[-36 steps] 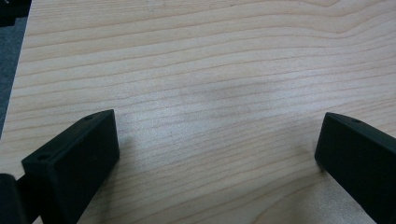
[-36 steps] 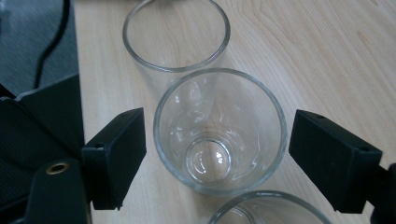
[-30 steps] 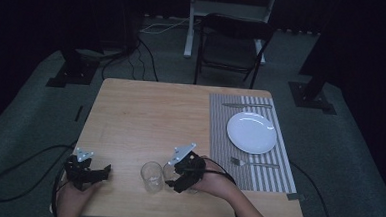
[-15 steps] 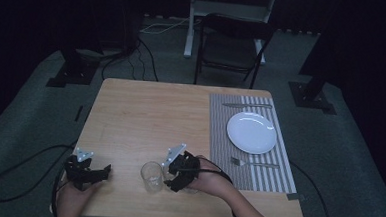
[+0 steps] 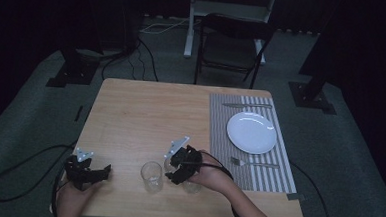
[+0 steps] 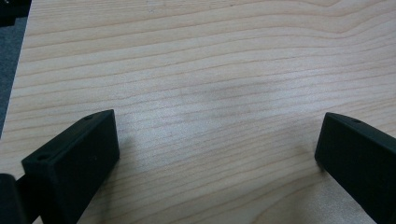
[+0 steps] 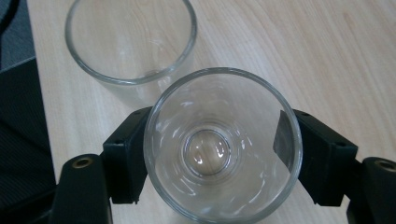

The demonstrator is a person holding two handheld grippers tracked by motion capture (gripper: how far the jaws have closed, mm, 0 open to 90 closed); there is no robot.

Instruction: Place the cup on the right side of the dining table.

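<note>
The fingers (image 7: 123, 158) of the right gripper (image 5: 178, 164) have just been closing and now press on both sides of a clear glass (image 7: 222, 145), one on each side of its wall just below the rim. The glass stands upright near the front edge of the worktop (image 5: 145, 116), mouth up, its long axis vertical, so the right gripper view looks straight down into it. A second glass (image 7: 130, 39) stands just beside it to the left, and I cannot tell whether the two touch. A careless lift or swing left could knock that neighbour over. Smooth glass may also slip if the grip is light. The left gripper (image 5: 85, 169) rests over bare wood at the near left, its fingers (image 6: 74, 161) wide apart and holding nothing.
</note>
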